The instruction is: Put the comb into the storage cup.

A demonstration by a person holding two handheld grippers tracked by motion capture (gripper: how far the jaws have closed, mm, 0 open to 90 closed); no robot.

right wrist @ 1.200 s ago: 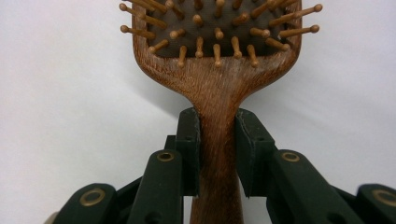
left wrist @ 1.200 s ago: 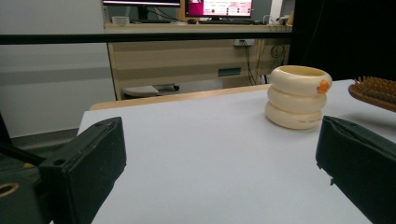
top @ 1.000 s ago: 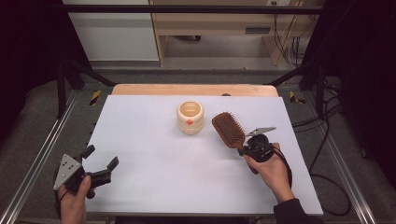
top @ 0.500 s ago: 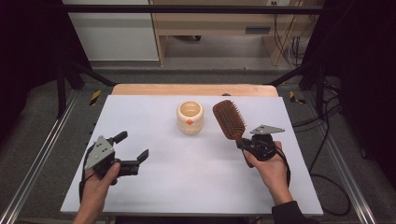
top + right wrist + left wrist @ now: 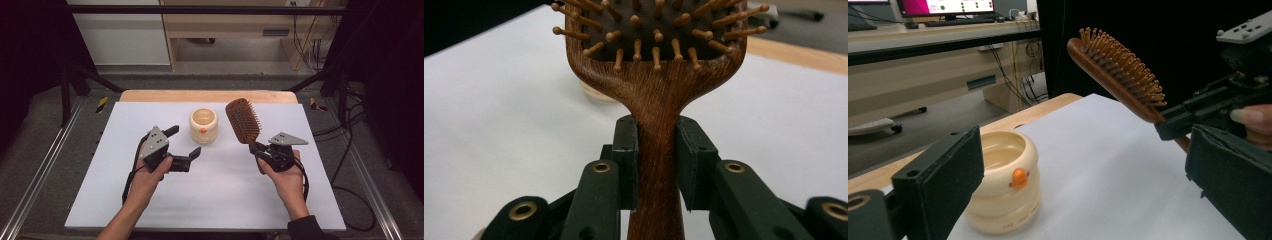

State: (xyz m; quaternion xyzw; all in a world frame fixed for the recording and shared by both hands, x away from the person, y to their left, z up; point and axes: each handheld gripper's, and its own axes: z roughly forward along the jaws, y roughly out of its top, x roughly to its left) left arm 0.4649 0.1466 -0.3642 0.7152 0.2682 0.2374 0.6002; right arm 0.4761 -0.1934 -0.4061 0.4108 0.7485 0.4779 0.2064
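Right claw [image 5: 259, 151] clenched on hairbrush [image 5: 243, 120] handle, lifted off worktop [image 5: 225, 190]; left claw [image 5: 186, 141] released, spread wide beside cream pot [image 5: 203, 125].

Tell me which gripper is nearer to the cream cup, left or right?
Left. The left gripper has its open jaws just beside the cream cup, on its near-left side. The right gripper is farther off, to the cup's right, shut on the hairbrush handle.

A reddish-brown wooden hairbrush [image 5: 243, 121] with tan pegs sits right of the cream jar [image 5: 203, 125] with its orange dot, both over a white tabletop [image 5: 215, 185].
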